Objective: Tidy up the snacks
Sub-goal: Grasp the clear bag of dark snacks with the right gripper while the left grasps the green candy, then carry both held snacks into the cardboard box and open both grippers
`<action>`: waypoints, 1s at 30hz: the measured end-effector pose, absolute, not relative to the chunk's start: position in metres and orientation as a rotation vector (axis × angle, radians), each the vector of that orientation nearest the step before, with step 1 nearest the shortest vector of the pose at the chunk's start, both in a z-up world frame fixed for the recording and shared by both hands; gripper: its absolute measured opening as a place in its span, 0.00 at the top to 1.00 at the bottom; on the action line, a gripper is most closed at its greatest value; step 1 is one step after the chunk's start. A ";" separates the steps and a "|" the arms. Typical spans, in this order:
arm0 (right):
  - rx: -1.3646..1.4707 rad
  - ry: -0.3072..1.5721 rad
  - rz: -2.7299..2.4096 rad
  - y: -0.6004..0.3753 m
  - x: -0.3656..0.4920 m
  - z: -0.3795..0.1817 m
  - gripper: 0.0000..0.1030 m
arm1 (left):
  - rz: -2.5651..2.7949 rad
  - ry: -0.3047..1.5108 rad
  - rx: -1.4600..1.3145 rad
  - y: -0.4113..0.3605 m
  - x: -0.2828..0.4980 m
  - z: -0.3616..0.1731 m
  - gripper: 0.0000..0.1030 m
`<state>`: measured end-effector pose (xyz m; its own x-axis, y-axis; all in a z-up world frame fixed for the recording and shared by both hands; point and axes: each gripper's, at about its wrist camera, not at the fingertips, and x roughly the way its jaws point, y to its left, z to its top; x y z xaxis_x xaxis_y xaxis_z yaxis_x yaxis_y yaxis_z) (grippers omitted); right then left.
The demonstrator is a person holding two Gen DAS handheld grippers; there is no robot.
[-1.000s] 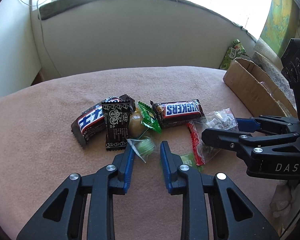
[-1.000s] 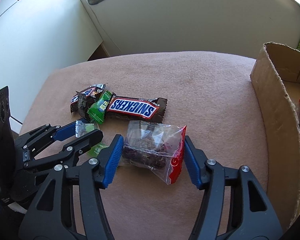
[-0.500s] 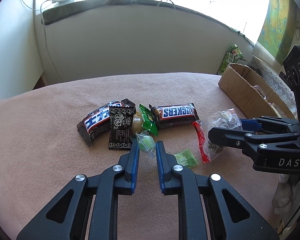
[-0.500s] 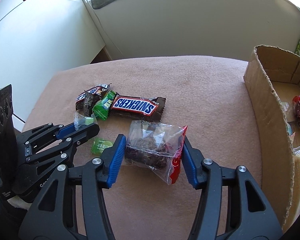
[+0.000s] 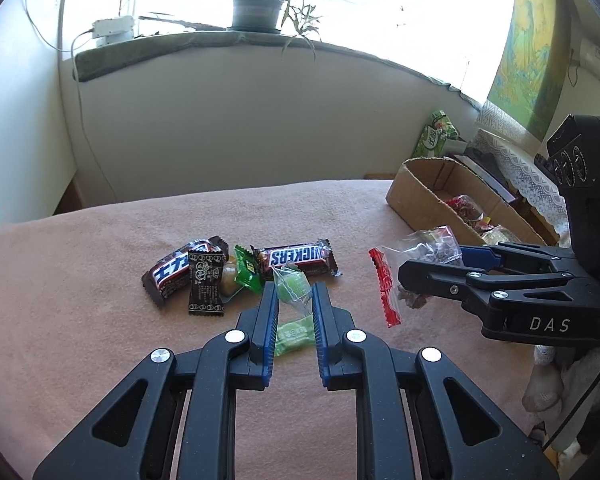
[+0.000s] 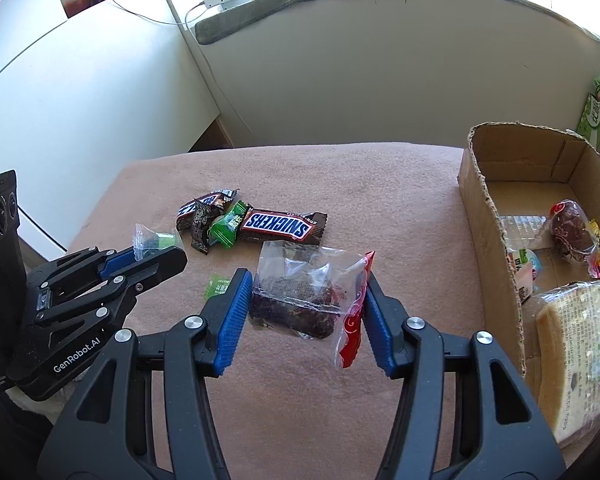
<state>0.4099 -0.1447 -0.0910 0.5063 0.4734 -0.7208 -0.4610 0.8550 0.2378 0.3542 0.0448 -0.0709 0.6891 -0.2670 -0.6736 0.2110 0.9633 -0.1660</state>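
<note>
Partway through. Left gripper (image 5: 294, 300) is clamped on a small green candy in a clear twist wrapper (image 5: 291, 286), held clear of the pink cloth-covered table (image 5: 80, 280). Right gripper (image 6: 306, 300) grips a clear plastic bag of dark dried fruit with a red edge (image 6: 304, 296), also off the cloth. The open brown cardboard box (image 6: 488, 240) at right already holds several snacks. Left on the cloth: two Snickers bars (image 6: 278, 226), a black sachet (image 5: 206, 282), a green packet (image 5: 248, 274), a flat green sweet (image 5: 296, 332).
</note>
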 end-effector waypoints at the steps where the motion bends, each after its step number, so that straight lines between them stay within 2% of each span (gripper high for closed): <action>1: 0.016 0.866 0.560 -0.149 0.408 -0.088 0.45 | -0.275 0.762 -0.077 0.041 0.354 -0.069 0.85; 17: 0.050 0.764 0.409 -0.248 0.417 -0.041 0.45 | -0.402 0.720 -0.042 -0.033 0.375 -0.043 0.85; 30: 0.085 0.762 0.289 -0.309 0.460 -0.039 0.45 | -0.472 0.725 -0.021 -0.095 0.402 -0.041 0.85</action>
<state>0.4597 -0.3094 -0.0393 0.6860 0.2886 -0.6679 -0.2271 0.9570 0.1803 0.4016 -0.0945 -0.0410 0.6482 -0.4227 -0.6334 0.4085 0.8950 -0.1793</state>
